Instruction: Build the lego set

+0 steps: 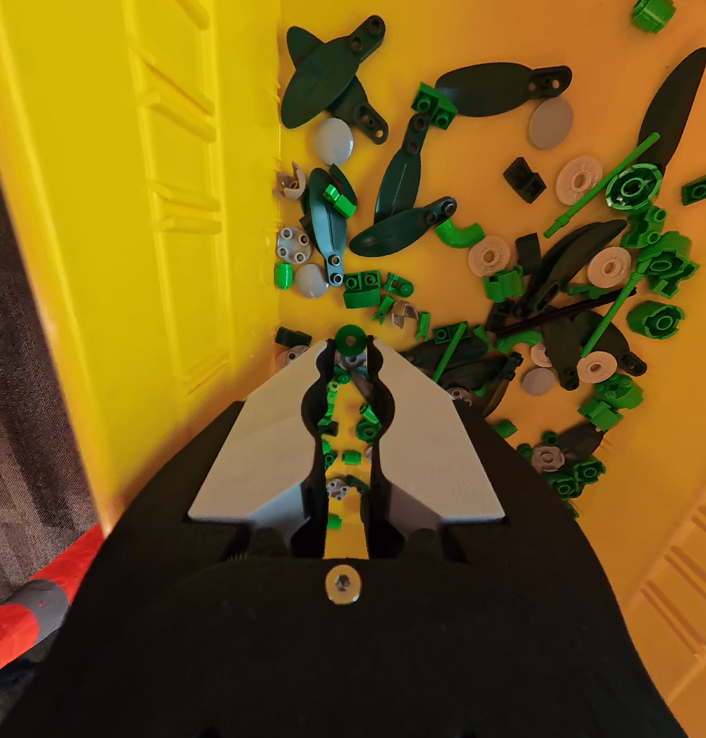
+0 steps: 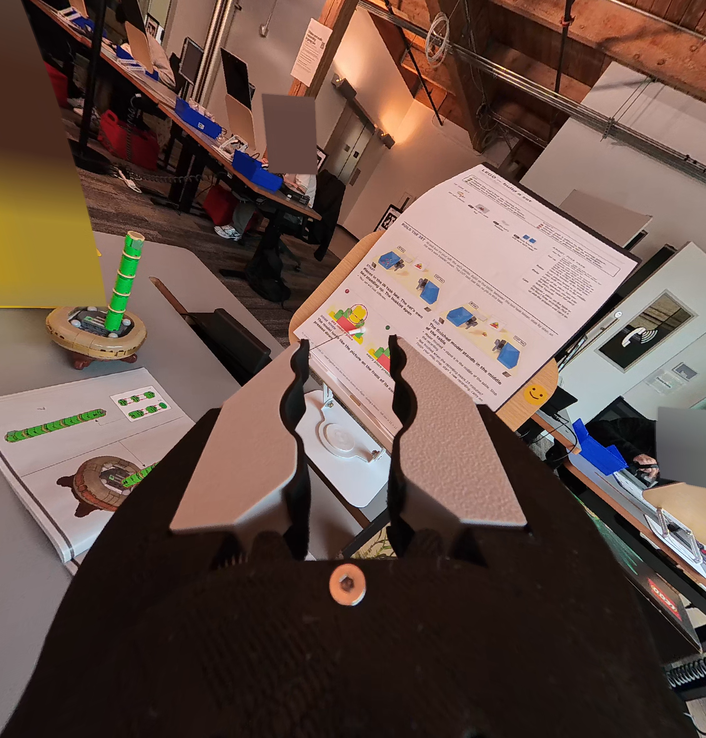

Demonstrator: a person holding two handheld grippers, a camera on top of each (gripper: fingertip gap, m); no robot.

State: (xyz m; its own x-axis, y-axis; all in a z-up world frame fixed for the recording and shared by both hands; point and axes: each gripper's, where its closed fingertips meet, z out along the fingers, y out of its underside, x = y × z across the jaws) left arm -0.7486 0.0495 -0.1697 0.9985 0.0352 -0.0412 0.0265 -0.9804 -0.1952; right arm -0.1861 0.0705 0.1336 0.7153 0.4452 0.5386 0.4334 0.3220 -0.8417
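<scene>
The left gripper (image 1: 349, 339) pinches a small round green plate (image 1: 348, 340) above the yellow bin (image 1: 503, 359); the right gripper (image 2: 347, 347) hangs wide, empty. Next: carry the plate to the model (image 2: 97, 323).

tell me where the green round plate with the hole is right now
In the left wrist view, the green round plate sits pinched at the left gripper tips, above the yellow bin near its left wall.

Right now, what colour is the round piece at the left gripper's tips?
Green, clearest in the left wrist view.

Left gripper (image 1: 350, 339) pointed downward, jaws nearly closed, pinching a small part at the tips. Right gripper (image 2: 348, 346) was raised, jaws apart, empty.
</scene>
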